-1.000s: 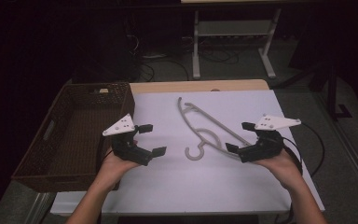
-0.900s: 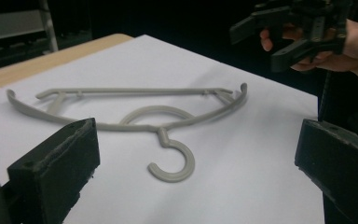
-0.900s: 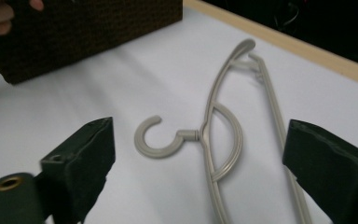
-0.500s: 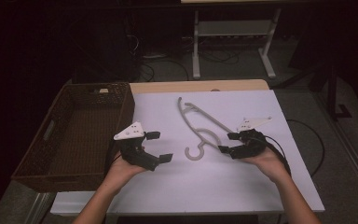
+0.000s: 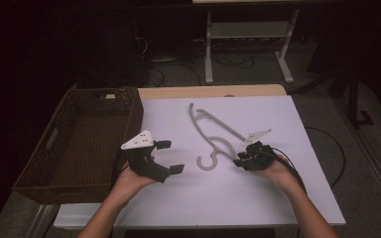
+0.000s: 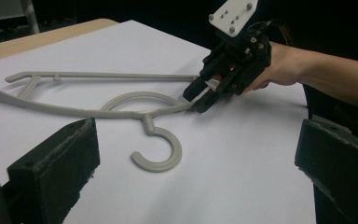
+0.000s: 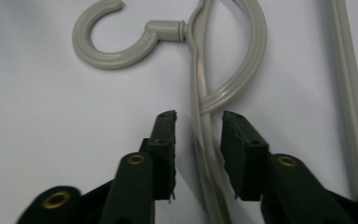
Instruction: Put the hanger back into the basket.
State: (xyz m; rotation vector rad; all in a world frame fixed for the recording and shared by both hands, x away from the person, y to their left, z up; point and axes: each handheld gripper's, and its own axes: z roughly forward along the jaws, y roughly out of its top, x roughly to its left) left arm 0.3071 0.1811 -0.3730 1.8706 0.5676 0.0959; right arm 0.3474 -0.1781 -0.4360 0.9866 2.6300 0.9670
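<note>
I have the grey plastic hanger [image 5: 213, 136] lying flat on the white sheet near the middle of the table [image 5: 278, 198], hook pointing toward my side. It looks light and stiff, thin in section and probably a bit slick, so I expect it to slide or pivot if I nudge it rather than pinch it squarely. My right hand-held gripper [image 7: 198, 119] sits low on the sheet with its jaws parted on either side of the hanger's arm, just behind where the arm and the inner loop merge; that ribbed stretch looks like the best place to take hold. My left hand-held gripper [image 5: 168, 157] hangs spread wide and empty, near the hook [image 6: 156, 149] but apart from it. There is open sheet all round the hanger. The wicker basket [image 5: 59, 148] stands at the table's left edge, well clear.
</note>
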